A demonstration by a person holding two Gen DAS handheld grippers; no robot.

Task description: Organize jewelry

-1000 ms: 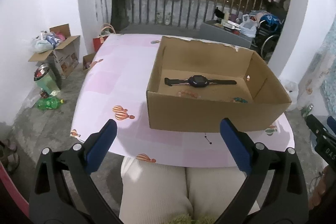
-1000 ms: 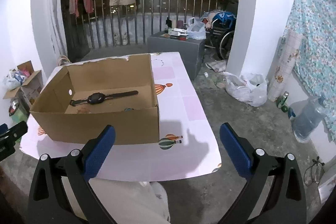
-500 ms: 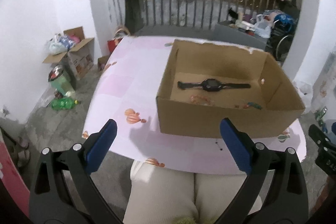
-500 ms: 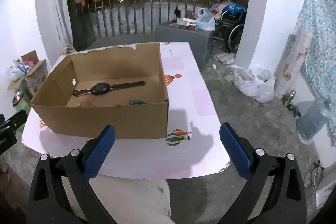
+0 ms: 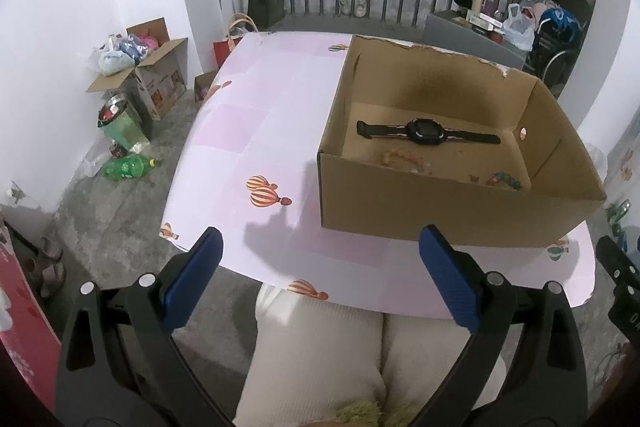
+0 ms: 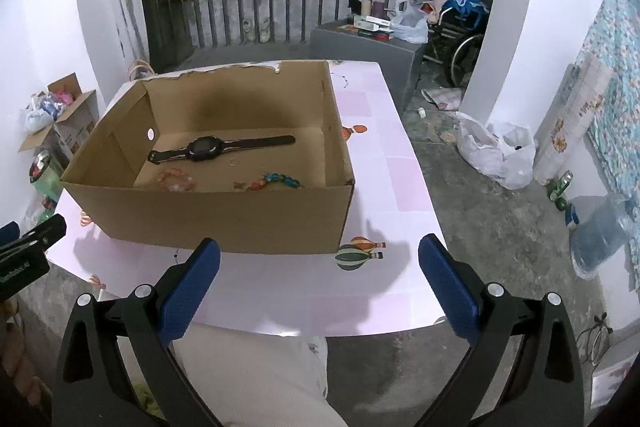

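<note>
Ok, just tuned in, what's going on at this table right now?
A seated person holds both grippers open and empty above the near edge of the table. The left gripper and right gripper touch nothing. In the cardboard box lie a black watch, a pink bracelet and a multicoloured bracelet.

Light was dim, cool and came from overhead. A dark shadow smudged the box's (image 6: 224, 219) back wall; claw shadows fell on the counter (image 5: 256, 131). Fisheye bending and black vignetting marked the edges; focus was sharp.
</note>
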